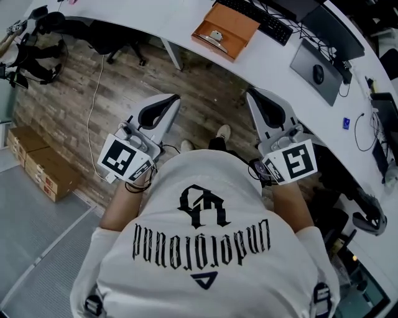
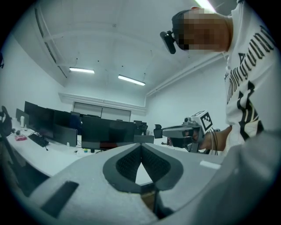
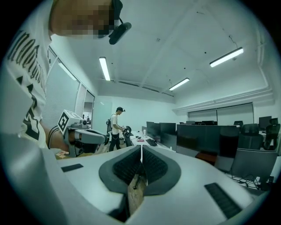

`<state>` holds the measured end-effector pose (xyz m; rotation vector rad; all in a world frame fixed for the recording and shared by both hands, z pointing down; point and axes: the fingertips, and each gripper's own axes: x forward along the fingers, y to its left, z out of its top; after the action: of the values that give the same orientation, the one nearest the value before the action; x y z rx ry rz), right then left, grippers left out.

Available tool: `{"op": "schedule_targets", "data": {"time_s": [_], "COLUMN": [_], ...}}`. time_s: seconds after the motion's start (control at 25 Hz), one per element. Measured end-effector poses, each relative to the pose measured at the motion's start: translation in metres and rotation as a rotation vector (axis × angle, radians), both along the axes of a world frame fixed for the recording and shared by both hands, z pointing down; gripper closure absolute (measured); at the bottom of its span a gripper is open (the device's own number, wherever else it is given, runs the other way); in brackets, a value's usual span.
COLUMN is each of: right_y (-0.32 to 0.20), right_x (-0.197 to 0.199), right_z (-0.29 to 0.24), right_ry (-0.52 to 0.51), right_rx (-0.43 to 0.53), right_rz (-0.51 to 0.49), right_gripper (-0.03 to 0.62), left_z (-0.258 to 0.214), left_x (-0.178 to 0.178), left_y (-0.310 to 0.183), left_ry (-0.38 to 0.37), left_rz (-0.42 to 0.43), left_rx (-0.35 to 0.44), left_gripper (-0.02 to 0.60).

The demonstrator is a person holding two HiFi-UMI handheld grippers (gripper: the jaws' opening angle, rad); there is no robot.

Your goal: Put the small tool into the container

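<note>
The left gripper (image 2: 141, 146) and right gripper (image 3: 141, 148) both have their jaws pressed together and empty, held over the floor (image 1: 205, 93) just short of the bench (image 1: 186, 18). On the bench, the tool (image 1: 216, 35) lies in the container (image 1: 239, 28).

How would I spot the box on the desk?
Find the long white desk curving across the top. Beside the black keyboard sits a flat open box. It is the only orange-brown thing there, with a small pale object inside.
</note>
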<state>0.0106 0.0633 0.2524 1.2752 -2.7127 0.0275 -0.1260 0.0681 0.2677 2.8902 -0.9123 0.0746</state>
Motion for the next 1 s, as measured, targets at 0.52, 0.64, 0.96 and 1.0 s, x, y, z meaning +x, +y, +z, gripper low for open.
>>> {"op": "schedule_targets", "data": {"time_s": [0.52, 0.64, 0.96, 1.0], "right_y": [0.087, 0.102, 0.149, 0.158], "right_x": [-0.055, -0.048, -0.012, -0.004], "right_z": [0.007, 0.004, 0.003, 0.004], "right_ry": [0.02, 0.034, 0.042, 0.046], "right_rx": [-0.026, -0.009, 0.014, 0.012], "right_rz": [0.082, 0.075, 0.035, 0.03], "right_gripper": [0.572, 0.572, 0.572, 0.572], "left_z": [0.008, 0.004, -0.009, -0.008], "left_x": [-0.038, -0.03, -0.013, -0.009], "left_y": [0.069, 0.081, 0.116, 0.122], "left_ry": [0.047, 0.048, 0.056, 0.051], "left_rz": [0.138, 0.149, 0.071, 0.063], "left_rx": [-0.012, -0.001, 0.051, 0.046], "left_gripper": [0.568, 0.568, 0.568, 0.568]}}
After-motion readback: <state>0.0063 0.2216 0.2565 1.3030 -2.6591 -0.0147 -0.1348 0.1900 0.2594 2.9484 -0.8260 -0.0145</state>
